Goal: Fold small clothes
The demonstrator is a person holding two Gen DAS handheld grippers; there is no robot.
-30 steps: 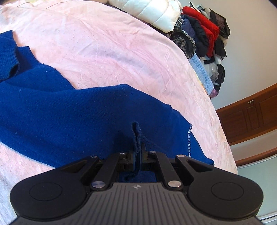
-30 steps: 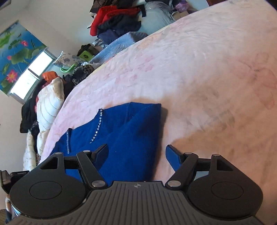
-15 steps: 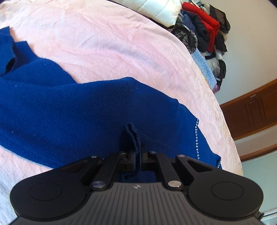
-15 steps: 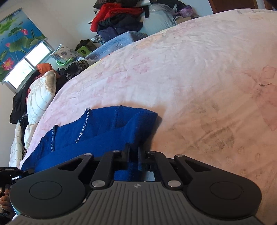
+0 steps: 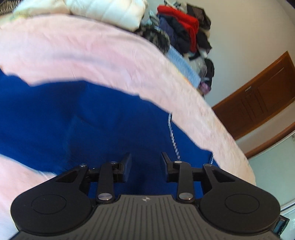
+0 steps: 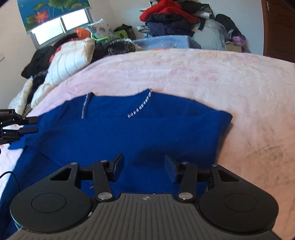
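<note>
A blue knit sweater (image 5: 92,120) with rhinestone trim (image 5: 173,136) lies spread on the pink bed cover (image 5: 92,48). My left gripper (image 5: 145,157) hovers just over it with its jaws opening; the cloth lies below them and no fold is pinched. In the right wrist view the sweater (image 6: 138,133) lies flat, its trim (image 6: 142,107) toward the far edge. My right gripper (image 6: 143,158) is over its near part, jaws opening, with nothing gripped. The left gripper (image 6: 31,125) shows at that view's left edge, over the sweater's left side.
A heap of red and dark clothes (image 5: 184,24) and a white quilted cover (image 5: 110,11) lie beyond the bed's far edge. A wooden door (image 5: 258,96) stands on the right. A window (image 6: 59,24) and a light blue blanket (image 6: 166,41) are behind the bed.
The left gripper was shut on a pinched fold of the sweater and has let it go. The right gripper closed on the cloth, then opened. Both hands shifted and rolled; the sweater lies flatter.
</note>
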